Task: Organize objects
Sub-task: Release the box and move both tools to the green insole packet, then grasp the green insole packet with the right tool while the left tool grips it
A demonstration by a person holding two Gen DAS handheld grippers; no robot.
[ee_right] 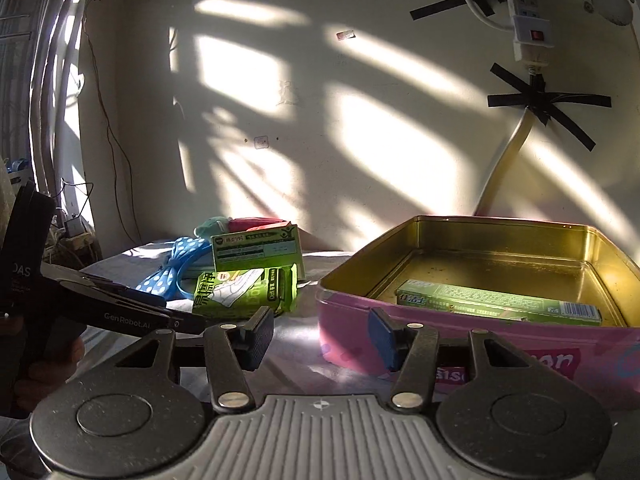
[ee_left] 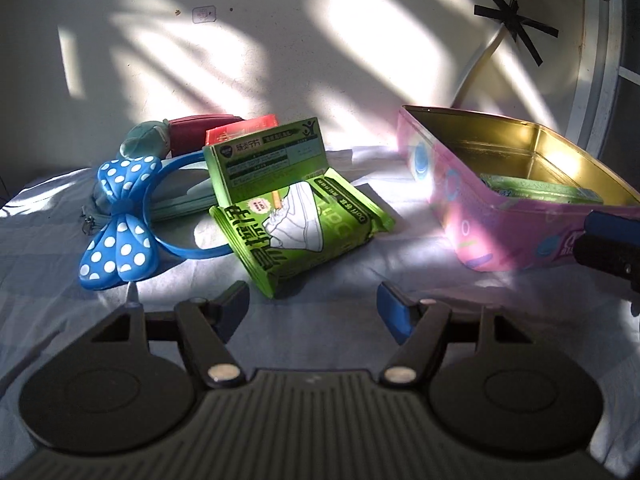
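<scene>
Left hand-held gripper [ee_left: 314,300] gapes wide, empty (green packet [ee_left: 308,224] at 12 o'clock); right hand-held gripper [ee_right: 322,332] part-open, empty, beside pink tin [ee_right: 460,336].

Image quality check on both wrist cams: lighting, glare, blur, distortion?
Left wrist: hard slanted sunlight, the green wipes pack brightly lit, the blue bow headband half in shade, glare on the tin's gold inner wall. Right wrist: warm cast, striped shadows on the wall, the left gripper near-silhouetted. Both: strong fisheye bending, dark corners, no evident motion blur.
</scene>
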